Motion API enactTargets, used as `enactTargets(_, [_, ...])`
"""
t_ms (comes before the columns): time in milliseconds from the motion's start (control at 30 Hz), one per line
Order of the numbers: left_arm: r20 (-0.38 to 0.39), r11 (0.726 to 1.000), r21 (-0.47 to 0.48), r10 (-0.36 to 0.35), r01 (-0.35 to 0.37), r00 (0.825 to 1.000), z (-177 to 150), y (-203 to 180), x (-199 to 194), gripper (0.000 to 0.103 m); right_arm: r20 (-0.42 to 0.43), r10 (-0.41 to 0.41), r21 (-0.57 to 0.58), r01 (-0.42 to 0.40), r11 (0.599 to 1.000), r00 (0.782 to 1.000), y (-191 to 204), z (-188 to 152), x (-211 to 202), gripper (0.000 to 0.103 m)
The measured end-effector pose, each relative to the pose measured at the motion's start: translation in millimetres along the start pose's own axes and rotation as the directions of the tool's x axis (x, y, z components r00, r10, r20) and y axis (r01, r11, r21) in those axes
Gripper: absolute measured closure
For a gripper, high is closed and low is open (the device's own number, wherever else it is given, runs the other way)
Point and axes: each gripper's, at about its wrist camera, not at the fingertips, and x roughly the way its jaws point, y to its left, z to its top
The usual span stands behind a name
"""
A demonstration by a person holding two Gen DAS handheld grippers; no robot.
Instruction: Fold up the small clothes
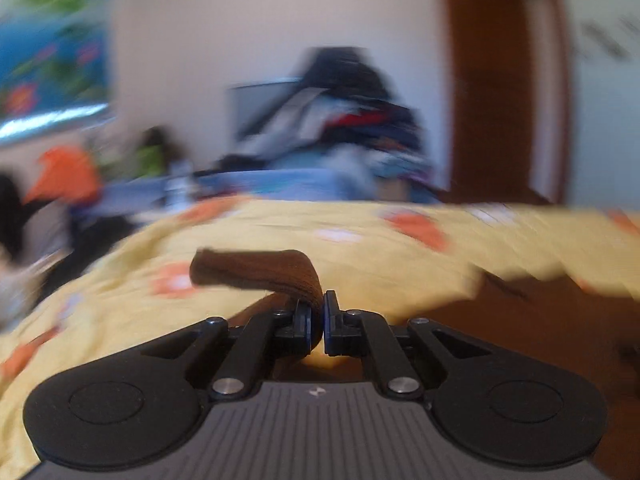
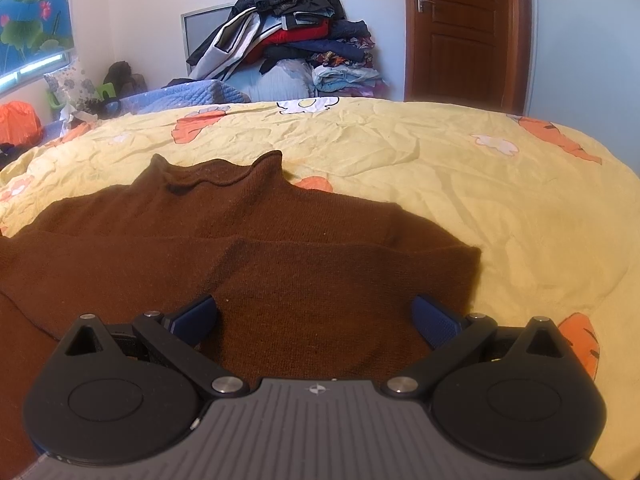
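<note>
A brown knitted sweater [image 2: 248, 248] lies flat on a bed covered by a yellow sheet [image 2: 420, 160] printed with orange carrots and white flowers. In the right wrist view the sweater's turtleneck collar [image 2: 218, 170] points away from the camera toward the far edge of the bed, so its long axis runs from the camera up toward the wall. A fold crosses the body from side to side, and the lower hem is hidden under the gripper's body. The right gripper [image 2: 314, 318] hangs low over the sweater with its blue fingers [image 2: 434, 322] spread wide, nothing between them. In the left wrist view the left gripper [image 1: 318, 322] has its fingers pressed together, pinching a strip of the brown knit [image 1: 256, 270] that loops up and over to the left; which part of the sweater this is cannot be told. That view is heavily blurred. Behind the bed, a pile of clothes [image 2: 296, 28] rises against the wall beside a wooden door [image 2: 460, 28].
</note>
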Motion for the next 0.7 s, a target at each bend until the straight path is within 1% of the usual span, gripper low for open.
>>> enactTargets(67, [-0.056,0.989,0.128,-0.064,0.071,0.996,-18,-58,9,0.097,0.002,0.001,0.004,-0.001,1.0,1.0,0,0,-1,0.0])
enactTargets(100, [-0.086,0.983,0.156,-0.083,0.096,0.993,-28,-76,14,0.097,0.002,0.003,0.006,-0.003,1.0,1.0,-1,0,-1,0.0])
enactTargets(133, [-0.115,0.979,0.175,-0.088,0.108,0.989,-38,-89,20,0.097,0.003,0.004,0.008,-0.004,1.0,1.0,-1,0,-1,0.0])
enactTargets(167, [-0.14,0.977,0.189,-0.072,0.098,0.987,-52,-98,26,0.097,0.003,0.005,0.009,-0.005,1.0,1.0,-1,0,-1,0.0])
enactTargets(200, [-0.142,0.976,0.206,-0.048,0.077,0.989,-62,-102,30,0.098,0.004,0.006,0.011,-0.006,1.0,1.0,-1,0,-1,0.0])
enactTargets(233, [-0.118,0.972,0.226,-0.037,0.063,0.992,-62,-104,26,0.098,0.005,0.008,0.013,-0.008,1.0,1.0,-2,0,-1,0.0])
enactTargets(300, [-0.128,0.974,0.217,-0.032,0.059,0.991,-62,-104,24,0.098,0.008,0.012,0.017,-0.012,1.0,1.0,-3,0,-2,0.0])
enactTargets(433, [-0.13,0.981,0.179,-0.05,0.073,0.99,-64,-98,21,0.098,-0.006,-0.003,-0.002,0.003,1.0,1.0,1,1,-1,0.0])
enactTargets(467, [-0.13,0.983,0.17,-0.054,0.076,0.99,-64,-97,21,0.098,-0.021,-0.015,-0.013,0.015,1.0,1.0,4,4,-1,0.0])
enactTargets(500, [-0.13,0.984,0.158,-0.058,0.079,0.99,-64,-96,21,0.098,-0.046,-0.027,0.007,0.027,1.0,0.999,8,10,-2,0.0])
enactTargets(533, [-0.131,0.986,0.145,-0.063,0.082,0.989,-63,-94,21,0.098,-0.062,0.004,0.074,0.001,0.997,0.998,11,17,-7,0.0])
enactTargets(567, [-0.132,0.987,0.132,-0.07,0.088,0.989,-63,-93,21,0.098,-0.057,0.093,0.175,-0.082,0.981,0.994,12,24,-13,0.0])
enactTargets(600, [-0.133,0.988,0.123,-0.076,0.093,0.988,-62,-92,22,0.098,-0.04,0.221,0.284,-0.201,0.937,0.974,12,30,-18,0.0])
enactTargets(633, [-0.134,0.989,0.116,-0.081,0.097,0.988,-62,-91,22,0.098,-0.025,0.355,0.389,-0.319,0.865,0.934,14,34,-19,0.0])
enactTargets(667, [-0.134,0.989,0.111,-0.084,0.099,0.987,-63,-91,21,0.098,-0.019,0.476,0.486,-0.408,0.773,0.879,19,37,-15,0.0])
enactTargets(700, [-0.134,0.989,0.109,-0.086,0.101,0.987,-63,-91,21,0.098,-0.031,0.559,0.551,-0.452,0.701,0.829,26,39,-7,0.0])
